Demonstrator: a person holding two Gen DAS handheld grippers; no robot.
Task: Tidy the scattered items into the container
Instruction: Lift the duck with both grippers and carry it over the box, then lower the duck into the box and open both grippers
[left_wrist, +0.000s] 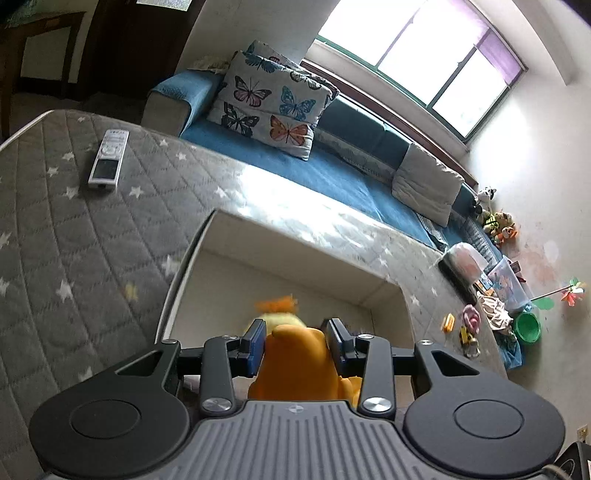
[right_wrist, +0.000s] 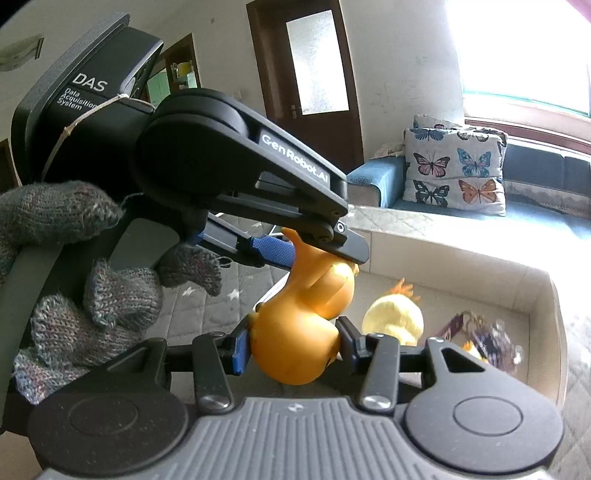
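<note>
Toy: orange rubber duck (right_wrist: 299, 325), held in the air over the near left corner of the white box (right_wrist: 550, 295).
Left gripper (left_wrist: 297, 341): pads clamped on the duck's upper part.
Right gripper (right_wrist: 291, 349): jaws closed on the duck's round body.
Gloved hand (right_wrist: 74, 295): holds the left tool.
In box: yellow plush chick (right_wrist: 395, 317) and a dark tangle of trinkets (right_wrist: 487, 339), far and right of the duck.
Outstanding: remote control (left_wrist: 109, 158) on the grey quilted mat (left_wrist: 55, 258), far left.
Risk: uneven release; if one gripper lets go first, the smooth duck could swing, slip and bounce over the near rim.
Risk: the two tools sit close together; opening could knock their fingers against each other.
</note>
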